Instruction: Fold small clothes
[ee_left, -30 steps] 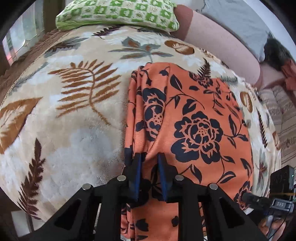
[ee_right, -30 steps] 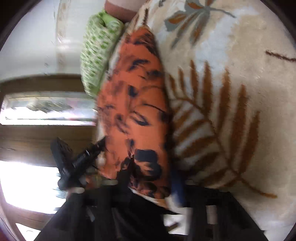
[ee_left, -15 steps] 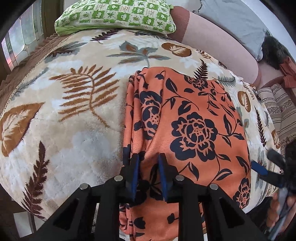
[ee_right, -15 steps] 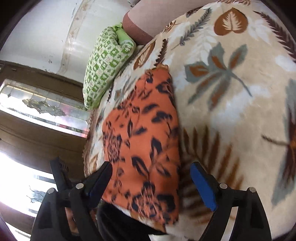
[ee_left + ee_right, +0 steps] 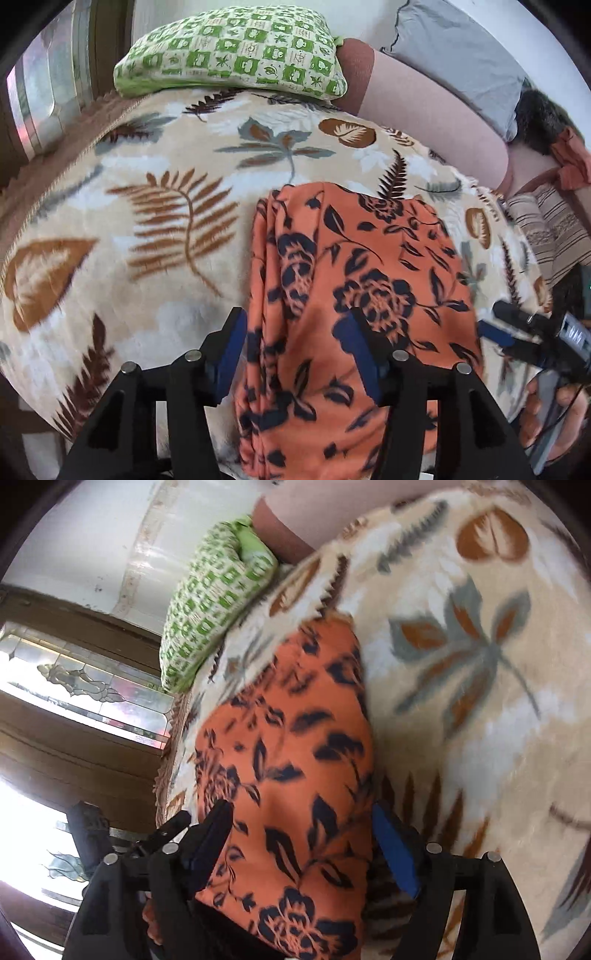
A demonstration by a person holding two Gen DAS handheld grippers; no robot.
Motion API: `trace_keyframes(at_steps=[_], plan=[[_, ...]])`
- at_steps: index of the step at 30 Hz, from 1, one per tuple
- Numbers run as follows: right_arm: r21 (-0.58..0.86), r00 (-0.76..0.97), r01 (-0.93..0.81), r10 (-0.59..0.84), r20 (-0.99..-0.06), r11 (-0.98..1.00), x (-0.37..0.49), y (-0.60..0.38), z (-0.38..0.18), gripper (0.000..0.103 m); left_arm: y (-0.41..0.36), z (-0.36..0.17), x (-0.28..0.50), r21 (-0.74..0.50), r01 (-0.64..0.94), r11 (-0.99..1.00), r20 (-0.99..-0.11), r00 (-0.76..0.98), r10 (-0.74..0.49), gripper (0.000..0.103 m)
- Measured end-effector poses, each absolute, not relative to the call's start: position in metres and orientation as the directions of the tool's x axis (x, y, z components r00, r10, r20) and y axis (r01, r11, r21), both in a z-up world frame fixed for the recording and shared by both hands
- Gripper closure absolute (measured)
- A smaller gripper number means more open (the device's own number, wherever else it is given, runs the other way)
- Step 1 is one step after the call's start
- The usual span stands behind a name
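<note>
L tool [image 5: 293, 349]: seen nearest in the left wrist view, jaws spread wide, nothing gripped; blue pads are held just above the near end of the cloth, one pad beside its left edge, the other over its middle.
R tool [image 5: 303, 840]: seen nearest in the right wrist view, jaws also spread wide, nothing clamped; the near part of the cloth is framed between its two blue pads. Contact w/ fabric cannot be told.
R tool, from left wrist view [image 5: 517, 332]: glimpsed at the right edge, just beside the cloth's right side, w/ the person's fingers [image 5: 554, 410] wrapped on its handle.
Orange floral cloth [image 5: 354, 295]: laid flat on the bed as a long narrow strip, folded lengthwise; layered edges are stacked along its left side; near end is draped over the bed's front edge. Same cloth in right wrist view [image 5: 291, 760], somewhat blurred.
Leaf-print blanket [image 5: 147, 206]: spread over the bed under the cloth; cream w/ brown and grey leaves.
Green check pillow [image 5: 232, 51]: set at the far end of the bed, well apart from the cloth; also seen in right wrist view [image 5: 214, 602].
Pink bolster [image 5: 424, 107]: placed beyond the blanket, to the right of the pillow.
Grey cushion [image 5: 458, 55]: rested behind the bolster, farthest back.
Window [image 5: 74, 686]: seen at left in the right wrist view, patterned glass in a dark wood frame.
</note>
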State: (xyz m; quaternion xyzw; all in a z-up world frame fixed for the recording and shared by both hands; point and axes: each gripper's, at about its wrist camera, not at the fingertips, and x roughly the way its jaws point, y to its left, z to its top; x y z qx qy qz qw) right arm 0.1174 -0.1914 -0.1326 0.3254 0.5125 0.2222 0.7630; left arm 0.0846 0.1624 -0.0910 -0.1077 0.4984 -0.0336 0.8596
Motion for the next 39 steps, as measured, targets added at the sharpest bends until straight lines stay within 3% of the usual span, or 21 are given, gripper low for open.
trace_keyframes(at_steps=[3,5,6,7,10,14,18,25,26,27,28,30,32,39], plan=[[0.736,0.375,0.022,0.677,-0.633,0.676,0.138,-0.19,-0.141,0.023,0.166,-0.125,0.102,-0.188,-0.078,0.979,-0.904,0.404,-0.141,0.049],[0.739,0.33,0.022,0.692,-0.641,0.674,0.151,-0.187,-0.155,0.025,0.178,-0.139,0.102,-0.258,-0.108,0.96,-0.894,0.404,-0.195,0.05],[0.709,0.3,0.019,0.672,-0.677,0.705,0.158,-0.175,-0.161,0.046,0.18,-0.138,0.099,-0.266,-0.117,0.957,-0.89,0.412,-0.197,0.053],[0.681,0.292,0.011,0.649,-0.703,0.733,0.158,-0.172,-0.163,0.054,0.178,-0.136,0.097,-0.247,-0.111,0.963,-0.892,0.414,-0.181,0.055],[0.613,0.314,-0.053,0.596,-0.739,0.788,0.151,-0.165,-0.15,0.054,0.173,-0.135,0.094,-0.219,-0.102,0.971,-0.89,0.429,-0.156,0.055],[0.603,0.331,-0.04,0.58,-0.744,0.796,0.152,-0.172,-0.141,0.037,0.175,-0.113,0.094,-0.262,-0.099,0.96,-0.869,0.457,-0.19,0.057],[0.606,0.39,-0.063,0.578,-0.716,0.793,0.157,-0.177,-0.122,0.029,0.178,-0.085,0.117,-0.263,-0.061,0.963,-0.838,0.509,-0.196,0.057],[0.641,0.372,-0.021,0.601,-0.707,0.767,0.188,-0.177,-0.131,0.029,0.18,-0.111,0.183,-0.305,-0.06,0.951,-0.88,0.401,-0.256,0.057],[0.66,0.364,-0.006,0.616,-0.698,0.751,0.191,-0.179,-0.137,0.029,0.182,-0.117,0.187,-0.313,-0.063,0.948,-0.877,0.402,-0.263,0.059],[0.67,0.358,0.003,0.624,-0.694,0.743,0.193,-0.181,-0.141,0.029,0.185,-0.121,0.188,-0.317,-0.072,0.946,-0.874,0.409,-0.262,0.076],[0.679,0.349,0.009,0.635,-0.69,0.734,0.196,-0.181,-0.145,0.029,0.197,-0.13,0.187,-0.344,-0.117,0.932,-0.868,0.42,-0.267,0.079],[0.695,0.312,0.007,0.659,-0.685,0.719,0.2,-0.175,-0.153,0.029,0.221,-0.145,0.182,-0.476,-0.209,0.854,-0.829,0.433,-0.355,0.078],[0.679,0.273,-0.009,0.655,-0.705,0.734,0.203,-0.164,-0.158,0.029,0.228,-0.154,0.179,-0.515,-0.217,0.829,-0.81,0.44,-0.387,0.074],[0.696,0.284,-0.012,0.67,-0.686,0.718,0.196,-0.166,-0.159,0.029,0.19,-0.111,0.174,-0.338,-0.098,0.936,-0.841,0.479,-0.253,0.072]])
